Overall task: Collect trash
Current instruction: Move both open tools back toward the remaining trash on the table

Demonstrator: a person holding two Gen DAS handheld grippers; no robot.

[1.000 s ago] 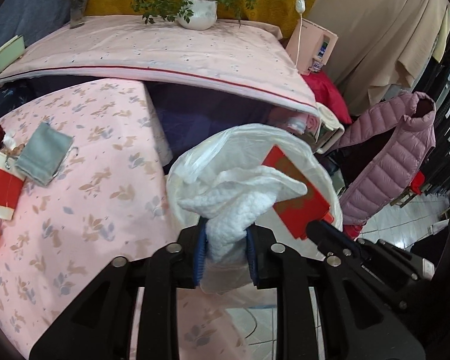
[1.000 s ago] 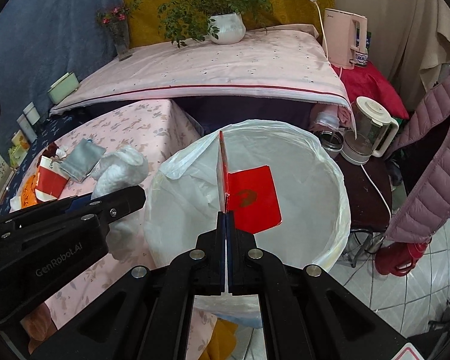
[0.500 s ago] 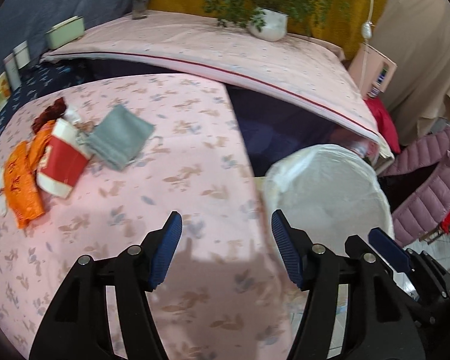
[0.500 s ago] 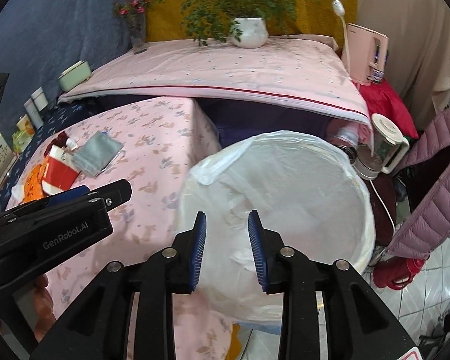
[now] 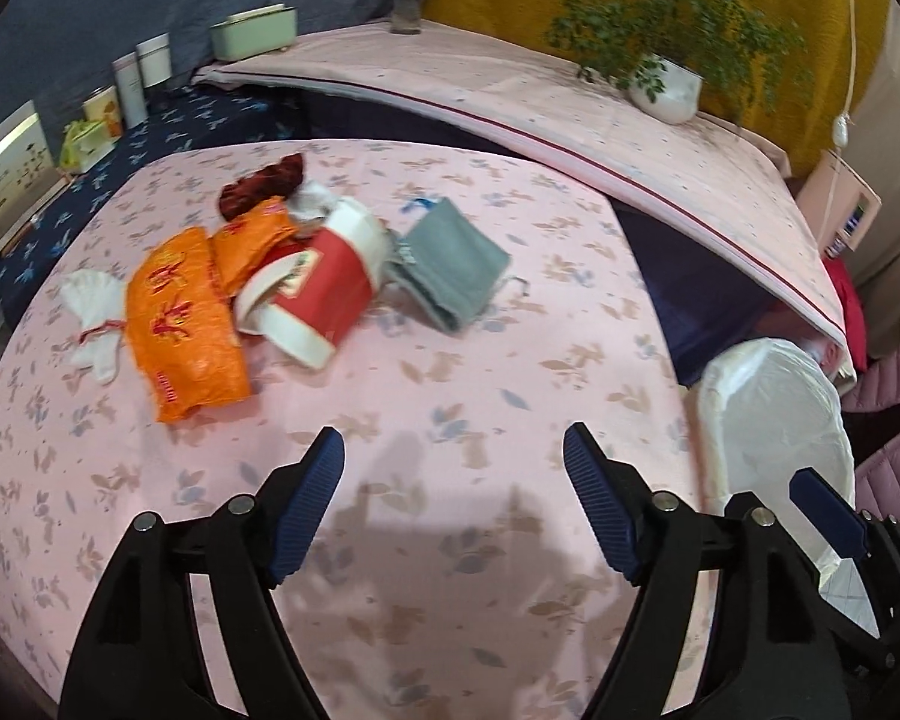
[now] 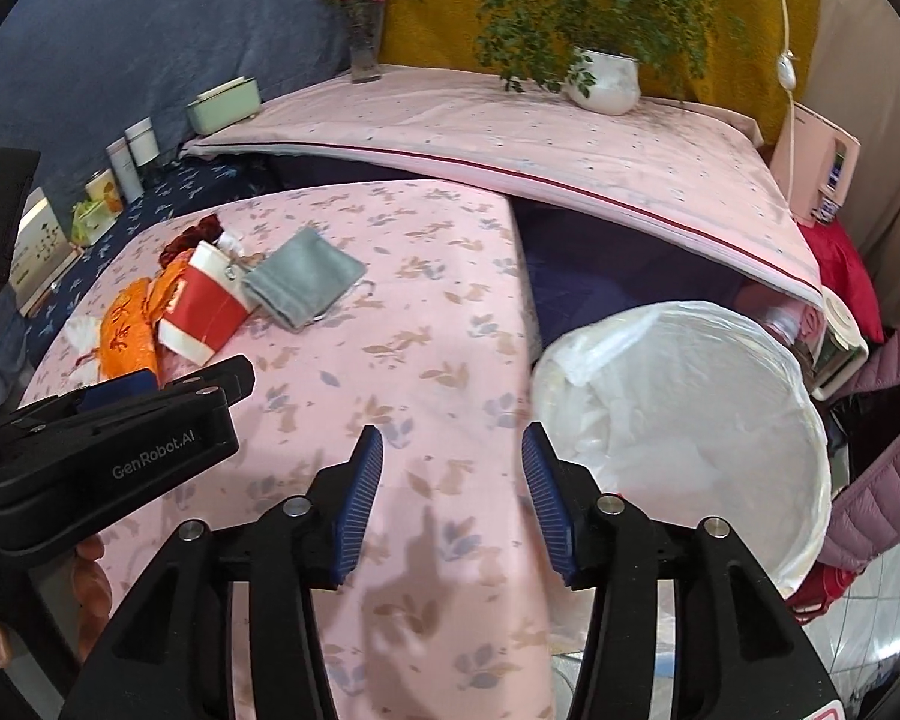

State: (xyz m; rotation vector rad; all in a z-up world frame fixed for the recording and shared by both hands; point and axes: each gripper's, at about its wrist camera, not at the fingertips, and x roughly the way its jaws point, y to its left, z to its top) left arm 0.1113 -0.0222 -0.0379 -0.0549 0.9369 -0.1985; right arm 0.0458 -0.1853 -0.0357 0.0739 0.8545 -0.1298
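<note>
Litter lies clustered at the far left of a worktop (image 5: 450, 396) draped in a pink floral cloth, while both hand-held grippers hover over its bare near side with nothing between their blue-padded fingers. The left hand-held gripper (image 5: 453, 501) has its jaws spread wide; the right hand-held gripper (image 6: 452, 495) is also parted, though less widely.

Counted in the left wrist view, the pile holds two orange printed snack packets, the larger (image 5: 183, 324) in front and the smaller (image 5: 252, 240) just behind it; one red-and-white paper cup (image 5: 315, 285) lying on its side and touching them; one crumpled white tissue tied with red thread (image 5: 93, 315) at the packets' left edge; and one dark red crinkled wrapper (image 5: 261, 183) at the back. One folded grey fabric pouch (image 5: 450, 264) lies just beside the cup on the right.

One round bin lined with a white plastic bag (image 6: 690, 420) stands off the worktop's right edge, its mouth open. Whitish crumpled material shows inside the bin, but its contents cannot be made out.

Behind, a second surface under a pale pink sheet (image 6: 510, 126) carries one white pot with a green leafy plant (image 6: 606, 81) and one glass vase of pink flowers (image 6: 363, 30).
</note>
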